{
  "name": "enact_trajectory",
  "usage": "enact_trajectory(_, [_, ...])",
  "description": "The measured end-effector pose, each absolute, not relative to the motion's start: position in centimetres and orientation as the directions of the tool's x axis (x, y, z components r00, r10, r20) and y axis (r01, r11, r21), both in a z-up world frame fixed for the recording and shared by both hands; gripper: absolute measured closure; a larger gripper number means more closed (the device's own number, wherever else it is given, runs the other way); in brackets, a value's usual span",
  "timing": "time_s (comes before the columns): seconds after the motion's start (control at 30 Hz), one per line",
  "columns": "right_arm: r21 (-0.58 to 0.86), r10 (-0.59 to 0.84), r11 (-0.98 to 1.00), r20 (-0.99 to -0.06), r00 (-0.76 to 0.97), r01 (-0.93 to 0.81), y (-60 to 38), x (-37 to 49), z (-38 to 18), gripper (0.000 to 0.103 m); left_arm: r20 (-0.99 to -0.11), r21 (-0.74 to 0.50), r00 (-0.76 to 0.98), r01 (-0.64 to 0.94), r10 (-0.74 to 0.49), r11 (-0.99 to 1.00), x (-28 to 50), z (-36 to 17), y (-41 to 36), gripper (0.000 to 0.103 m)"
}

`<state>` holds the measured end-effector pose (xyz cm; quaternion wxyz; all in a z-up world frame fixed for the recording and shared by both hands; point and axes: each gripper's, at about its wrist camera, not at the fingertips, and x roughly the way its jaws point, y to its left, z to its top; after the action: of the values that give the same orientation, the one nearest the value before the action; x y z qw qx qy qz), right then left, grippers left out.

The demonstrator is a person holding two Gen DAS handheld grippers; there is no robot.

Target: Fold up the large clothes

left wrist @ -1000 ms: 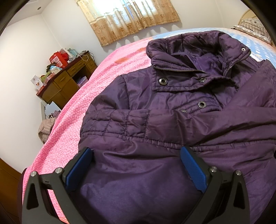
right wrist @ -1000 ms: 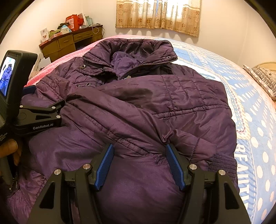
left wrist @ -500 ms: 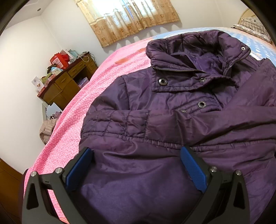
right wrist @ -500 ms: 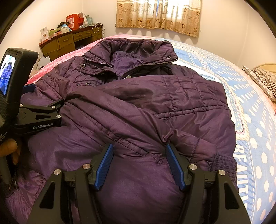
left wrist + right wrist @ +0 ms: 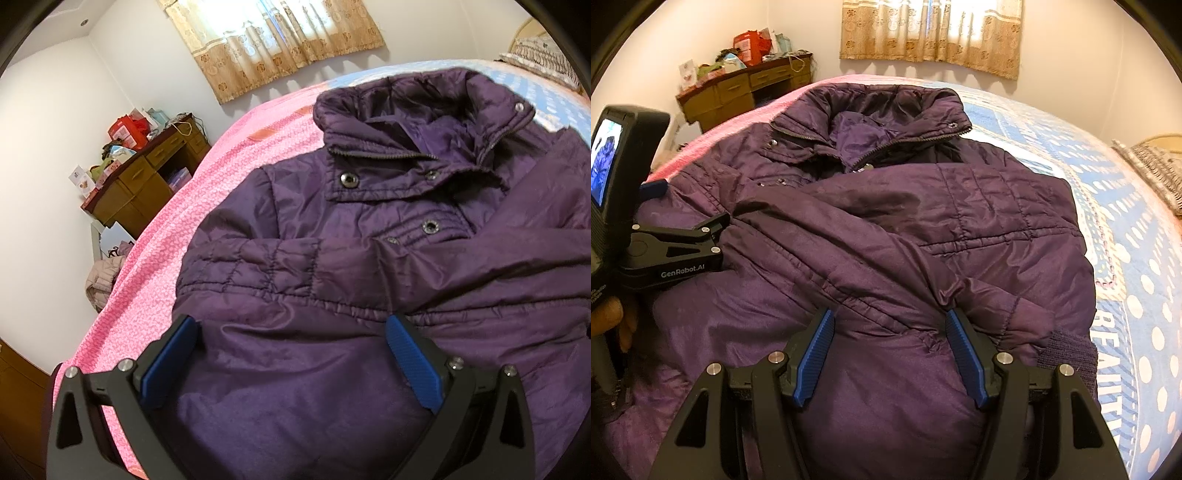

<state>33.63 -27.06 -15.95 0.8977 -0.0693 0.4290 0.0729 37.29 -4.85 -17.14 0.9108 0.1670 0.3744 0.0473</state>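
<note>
Left gripper (image 5: 291, 354): jaws spread wide; two black fingers, each with a ribbed blue pad (image 5: 168, 363) on its inner face; nothing clamped between them; pointed forward and slightly down. Seen side-on in the right wrist view (image 5: 670, 201), at the left edge: black body, small lit screen at its rear, white lettering on the finger arm.

Left hand (image 5: 613, 319): partly visible at the left edge of the right wrist view, wrapped around the handle below the left gripper.

Right gripper (image 5: 890, 354): jaws parted, narrower than the left; blue pads (image 5: 814, 356) facing each other; nothing clamped between them; pointed forward and down.
</note>
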Motion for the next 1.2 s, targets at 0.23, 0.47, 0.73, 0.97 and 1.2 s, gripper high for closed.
enact_trajectory(0.23, [-0.014,0.166,0.969,-0.7,0.695,-0.245,-30.1,34.5,-9.1,0.035,-0.643,0.104,0.766,0.106,-0.014,0.989,37.0,-10.2,-0.9,0.0])
enact_trajectory(0.47, [0.045,0.183,0.976,-0.691,0.699,-0.212,-31.9,42.6,-7.2,0.033,-0.624,0.038,0.777,0.133,-0.08,0.99,44.7,-7.5,0.4,0.0])
enact_trajectory(0.73, [0.106,0.225,0.971,-0.72,0.657,-0.216,-31.3,52.9,-7.2,0.033,-0.686,-0.018,0.713,0.182,-0.145,0.983,53.0,-10.3,-0.4,0.0])
enact_trajectory(0.97, [0.142,0.248,0.963,-0.797,0.55,-0.228,-30.9,59.5,-9.6,0.033,-0.741,-0.02,0.65,0.229,-0.168,0.973,56.4,-12.7,-3.0,0.0])
enact_trajectory(1.2, [0.072,0.227,0.949,-0.833,0.505,-0.308,-29.4,61.0,-11.0,0.079,-0.731,0.039,0.665,0.263,-0.151,0.964,57.1,-12.8,-4.6,0.015])
